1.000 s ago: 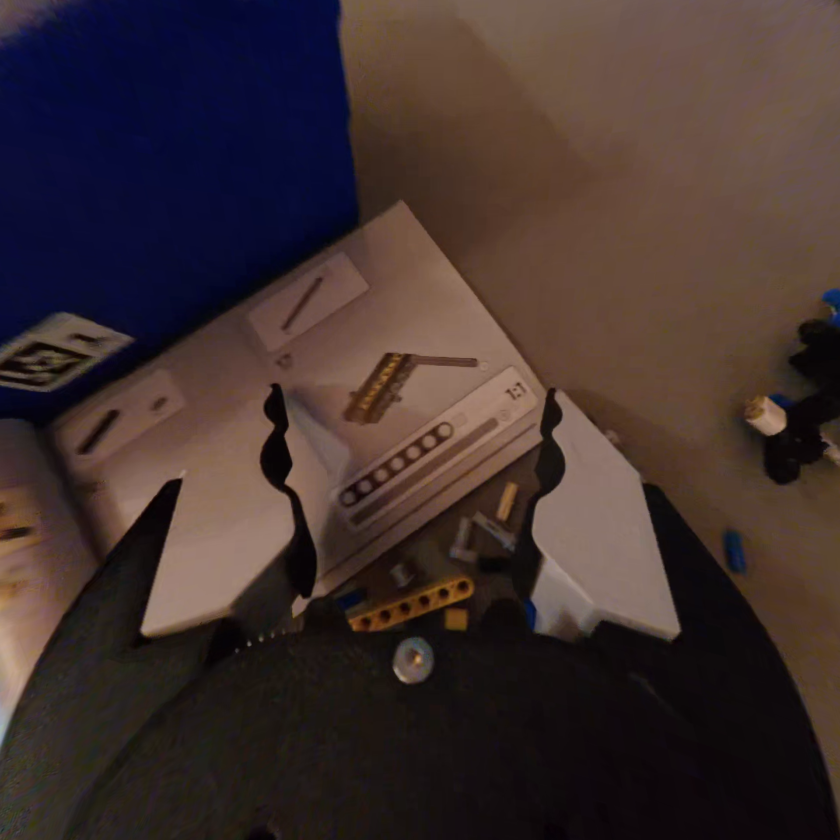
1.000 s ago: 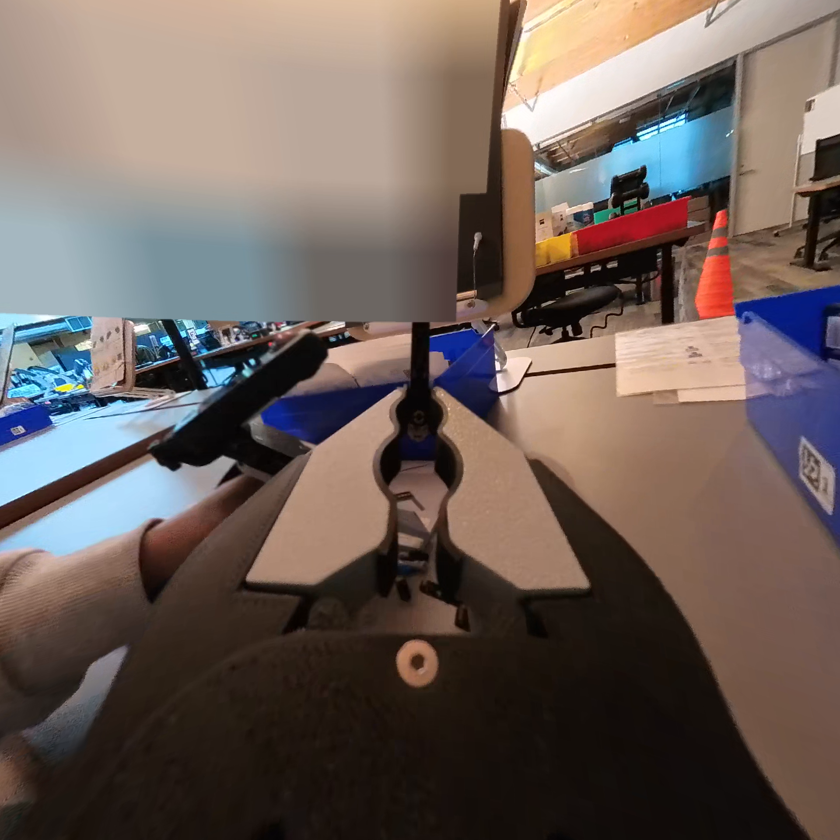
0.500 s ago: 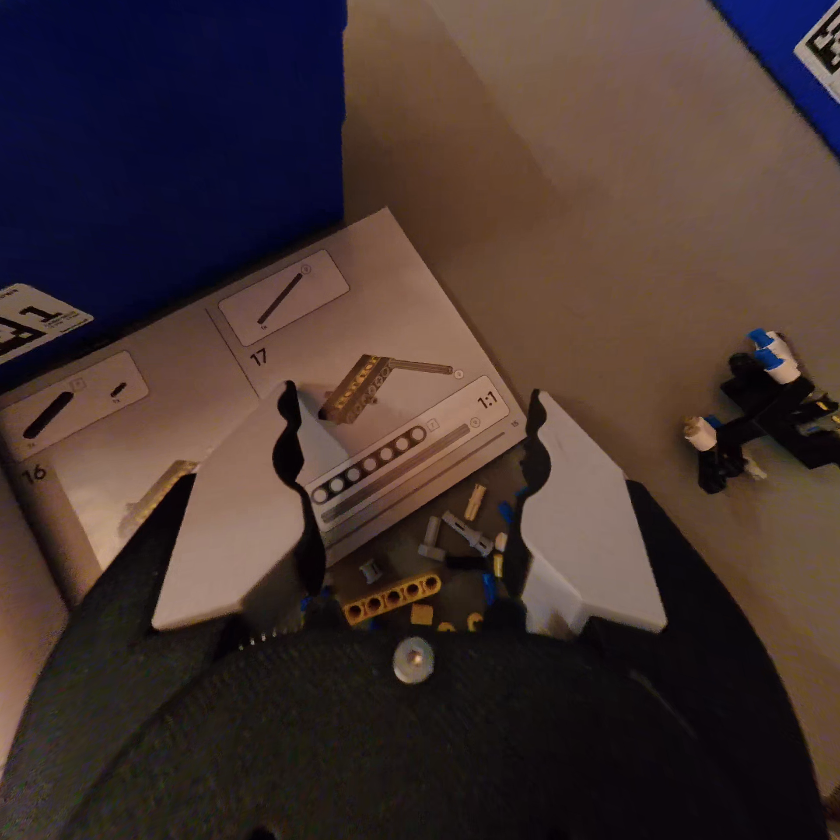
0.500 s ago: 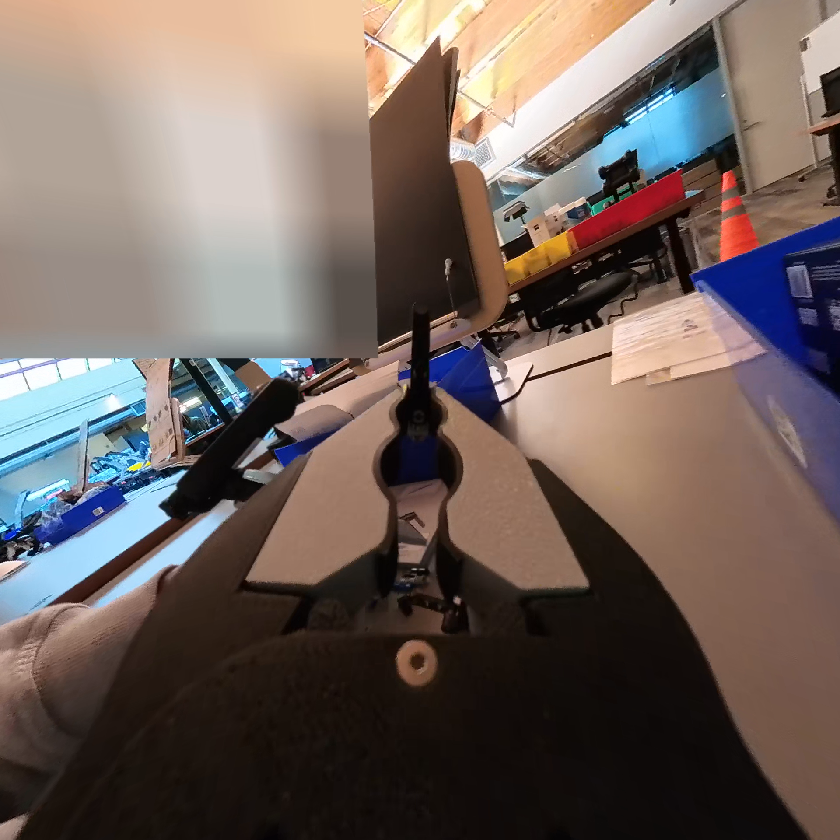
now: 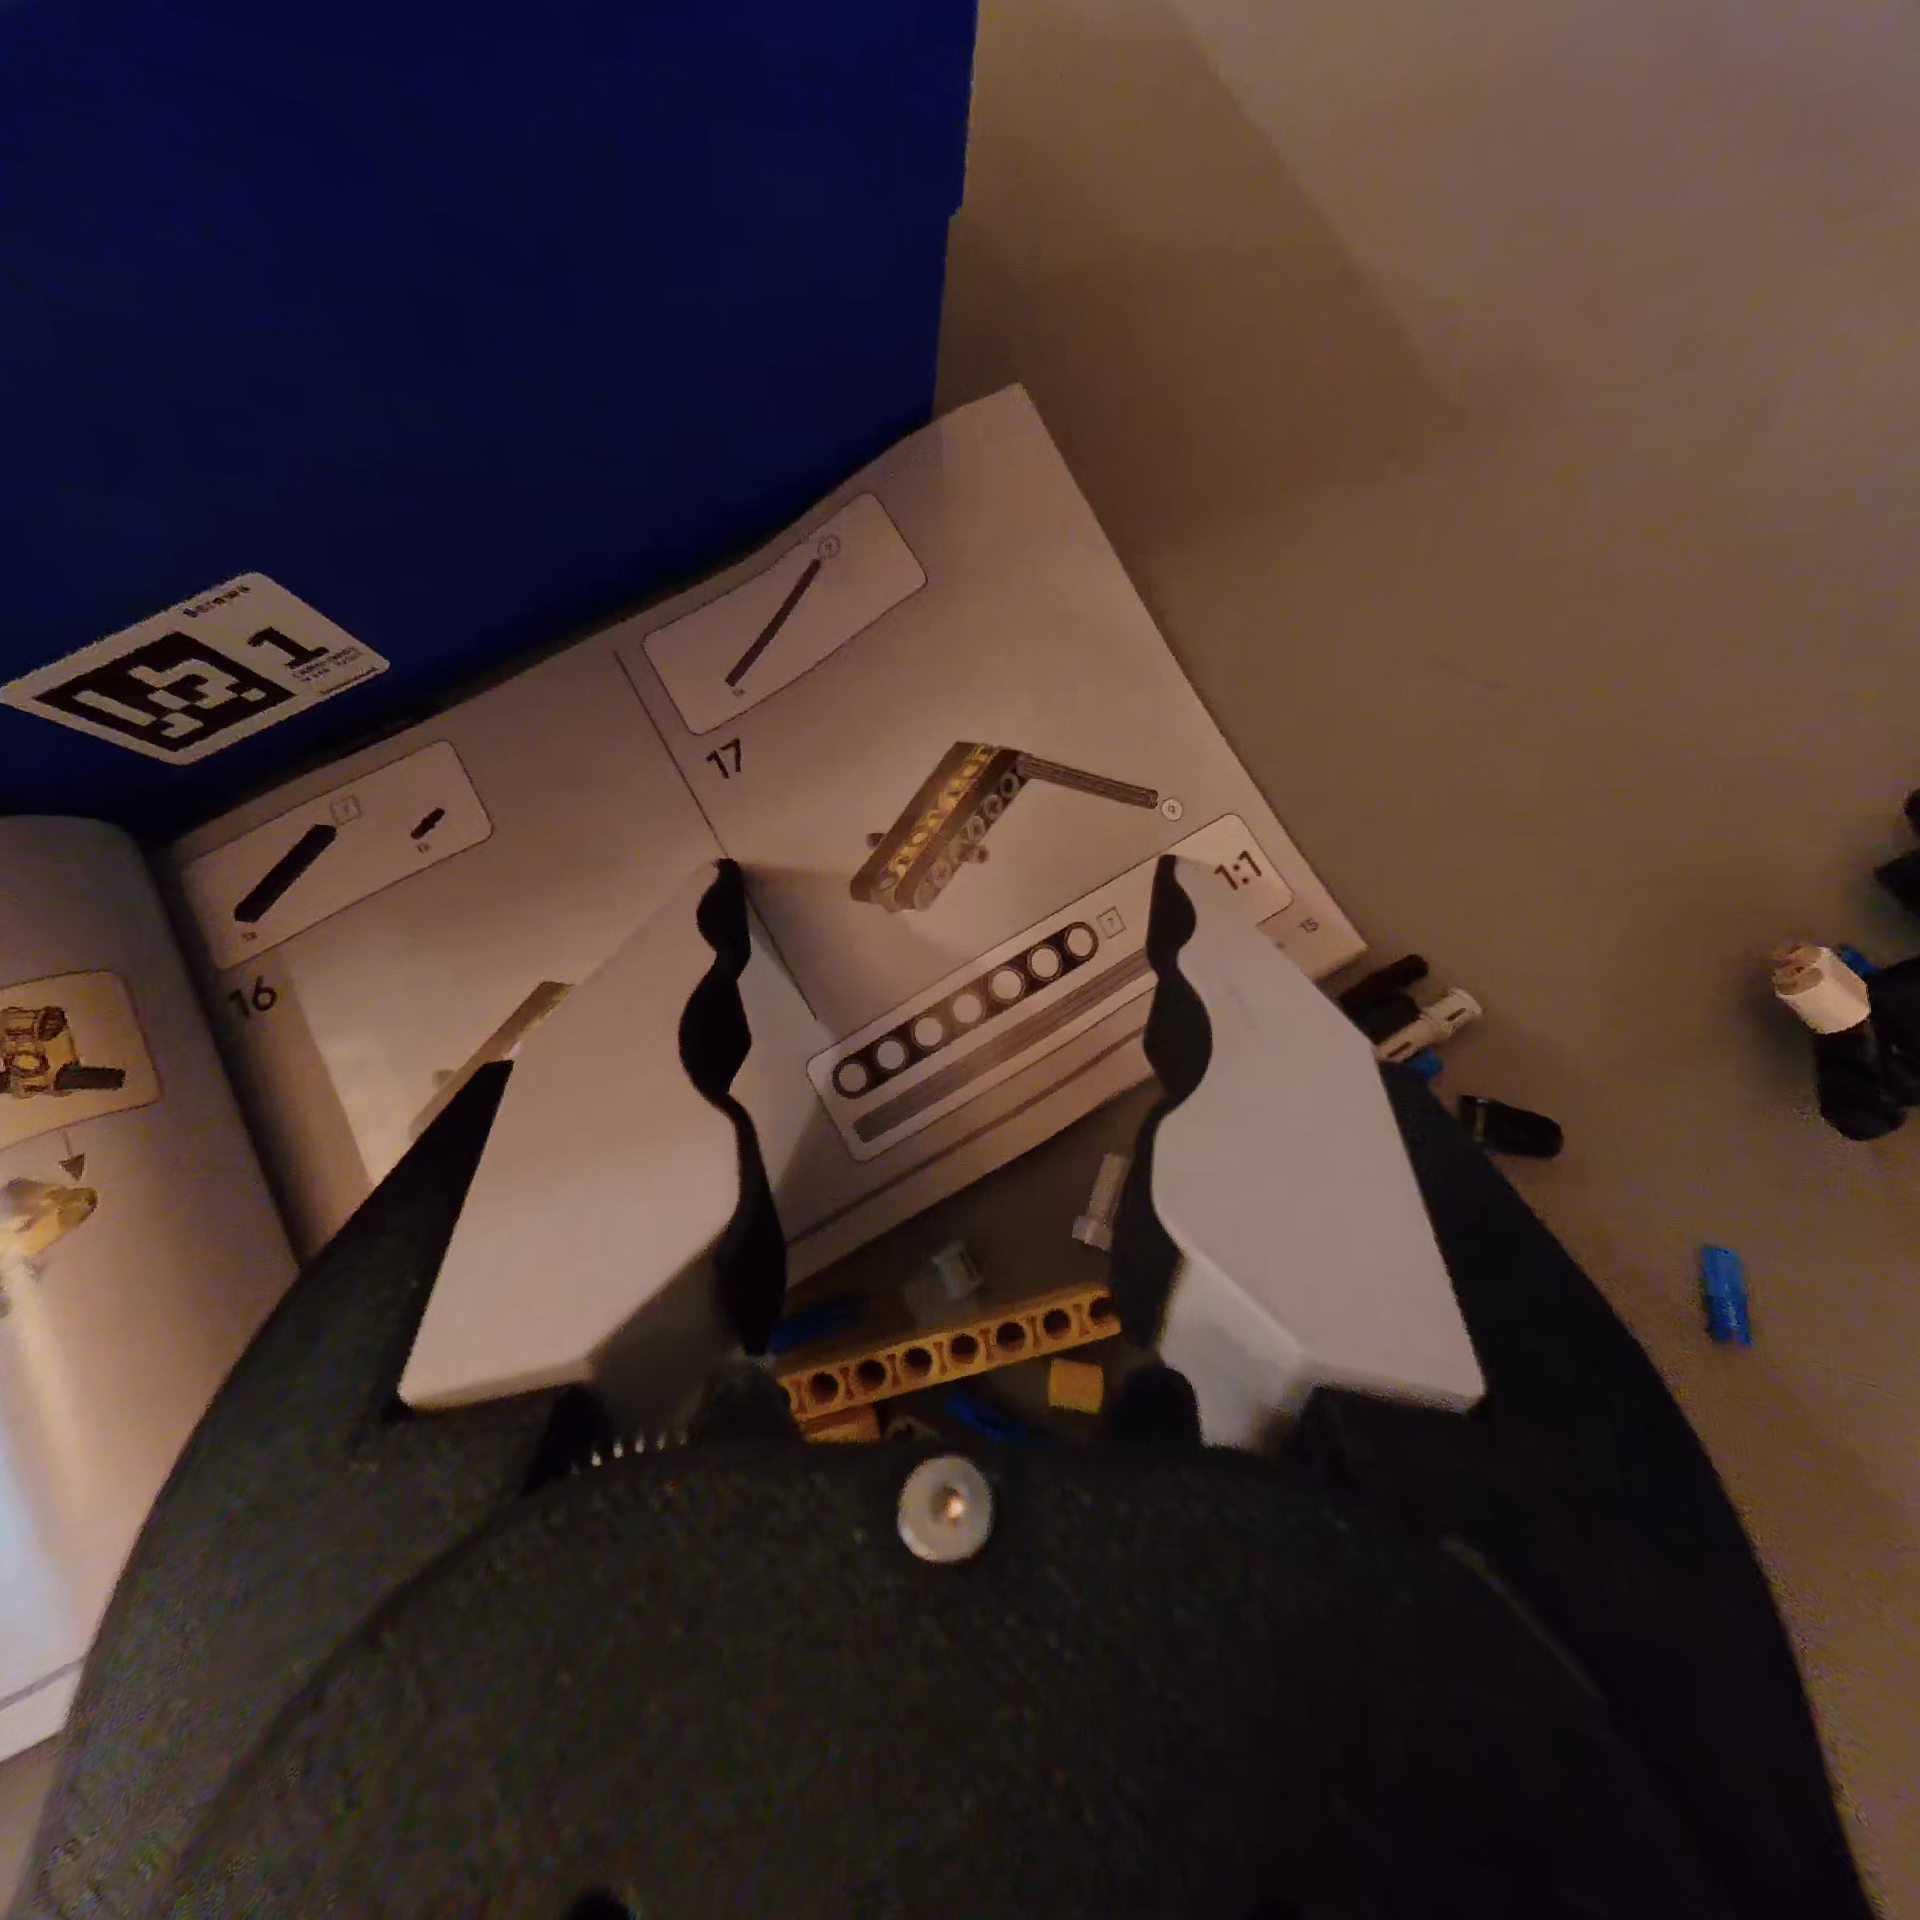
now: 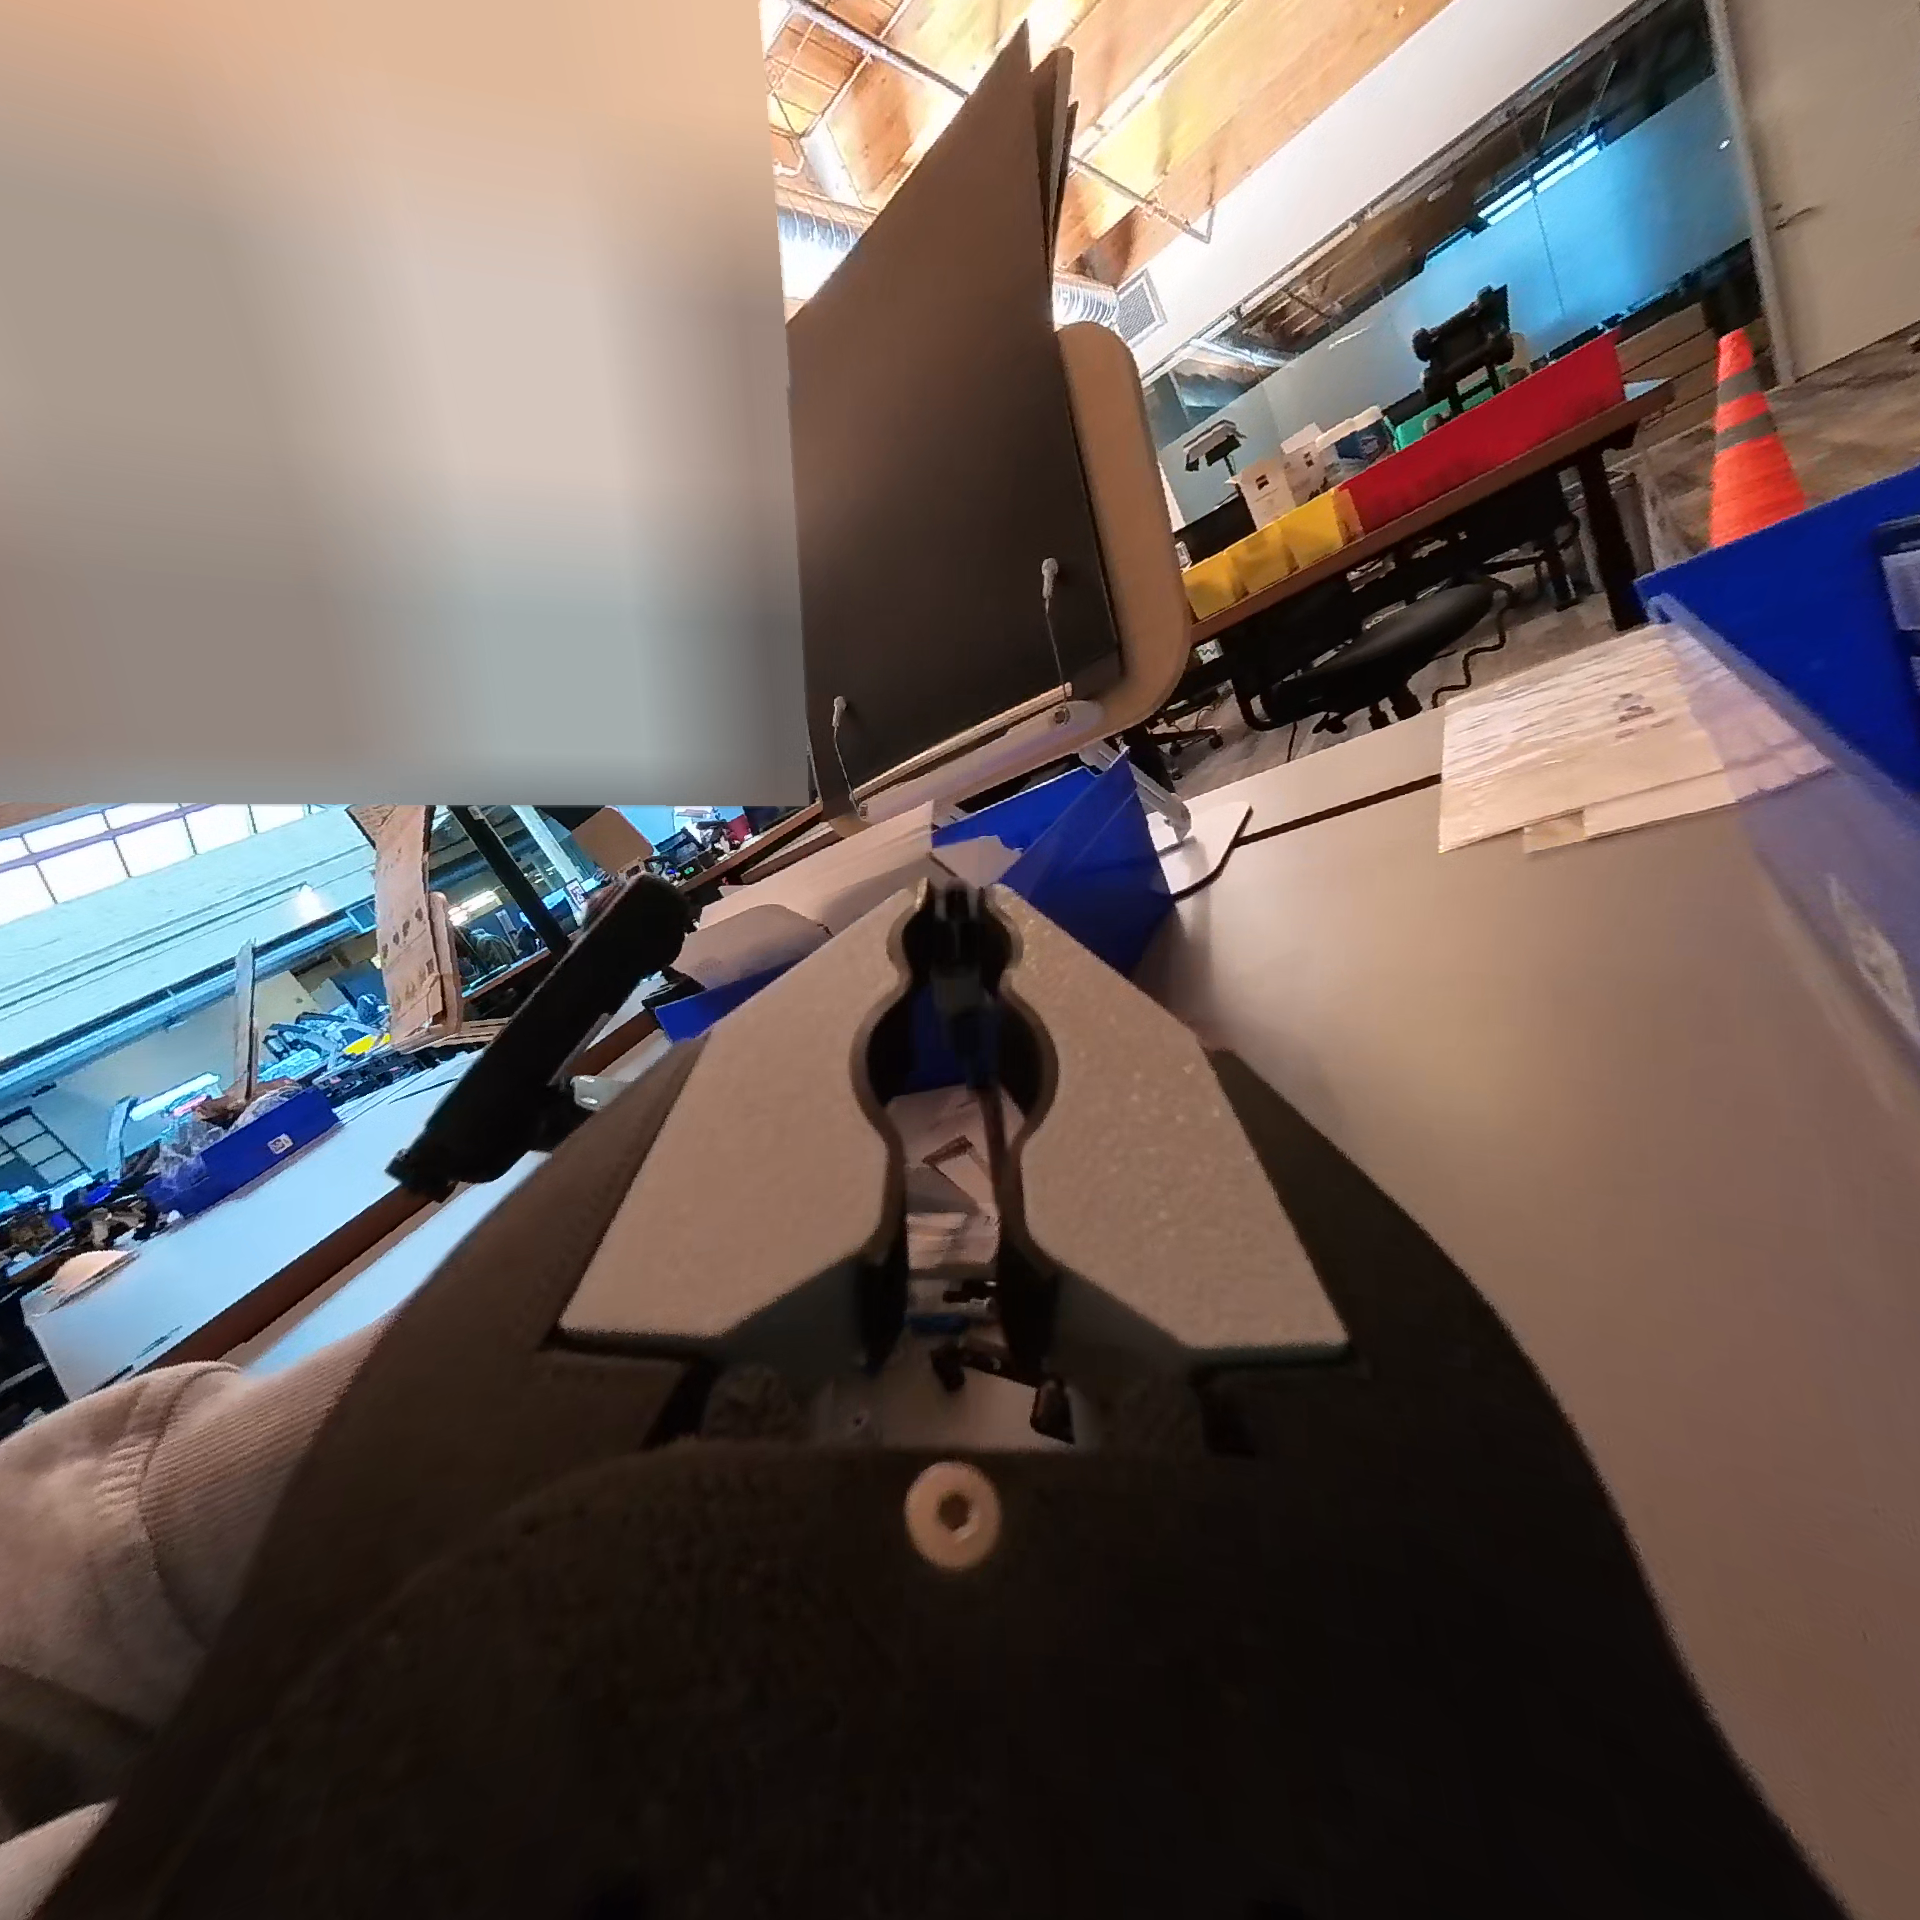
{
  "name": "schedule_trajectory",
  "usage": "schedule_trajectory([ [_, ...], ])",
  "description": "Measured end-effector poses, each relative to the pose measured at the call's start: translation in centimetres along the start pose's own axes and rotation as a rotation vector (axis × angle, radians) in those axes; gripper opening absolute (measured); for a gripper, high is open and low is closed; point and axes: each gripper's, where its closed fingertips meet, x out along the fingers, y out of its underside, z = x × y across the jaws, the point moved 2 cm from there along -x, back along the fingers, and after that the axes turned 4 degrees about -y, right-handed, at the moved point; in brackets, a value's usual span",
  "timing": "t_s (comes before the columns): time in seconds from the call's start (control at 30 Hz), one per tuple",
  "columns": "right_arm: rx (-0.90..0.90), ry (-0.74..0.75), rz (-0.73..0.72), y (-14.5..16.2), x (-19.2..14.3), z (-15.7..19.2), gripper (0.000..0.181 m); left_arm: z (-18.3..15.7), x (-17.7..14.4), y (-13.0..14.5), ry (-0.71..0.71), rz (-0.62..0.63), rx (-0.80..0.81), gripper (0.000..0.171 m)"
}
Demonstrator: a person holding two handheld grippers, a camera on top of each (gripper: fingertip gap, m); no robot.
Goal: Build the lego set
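My left gripper is open and empty, held over an open instruction booklet on the table. A yellow beam with holes lies between the bases of its fingers, among small grey, blue and yellow parts. A black assembly with a white piece lies at the right edge. My right gripper is shut on a thin black axle that slants back from the tips between the fingers. The left gripper's black body shows to its left.
A blue bin with a square marker tag stands behind the booklet. Black pins and a blue pin lie loose to the right. In the right wrist view are a blue bin, papers, a smaller blue bin, a board on a stand and a sleeve. Across from one pair of fingers to the other is roughly 25 cm. My left gripper is the nearer one to the blue pin: about 11 cm, against 15 cm.
My left gripper has shifted left over the booklet, still open. My right gripper has tipped upward, and the black axle now slants back between the fingers instead of standing above the tips.
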Motion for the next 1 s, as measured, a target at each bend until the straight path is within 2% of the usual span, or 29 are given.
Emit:
schedule_trajectory([
  [0.13,-0.006,0.005,0.012,0.2,0.0,-0.1,0.0,0.1,0.0,-0.1,-0.001,-0.009,0.0,0.06],
  [0.23,0.009,0.022,0.07,1.0,0.2,-0.7,0.0,-0.1,0.0,-0.4,0.006,-0.014,0.008,0.036],
  [0.33,0.034,0.03,0.064,0.9,0.1,-1.0,0.0,-0.4,0.0,-0.6,0.014,-0.023,0.015,0.016],
  [0.43,0.017,0.05,0.089,1.2,0.1,-1.5,0.0,0.1,0.0,-0.8,0.002,-0.034,0.005,0.0],
  [0.67,0.013,0.056,0.088,1.2,0.1,-1.7,0.0,0.7,-1.0,-1.5,0.102,-0.09,-0.116,0.0],
  [0.83,-0.005,0.048,0.064,0.7,-0.1,-1.5,0.0,2.0,-4.4,-3.2,0.228,-0.224,-0.271,0.0],
  [0.93,-0.036,0.053,0.061,0.5,-0.3,-1.5,0.0,5.1,-7.8,-3.4,0.32,-0.329,-0.416,0.0],
  [1.0,-0.05,0.047,0.066,0.6,-0.3,-1.3,0.0,8.4,-10.0,-2.7,0.375,-0.397,-0.56,0.0],
])
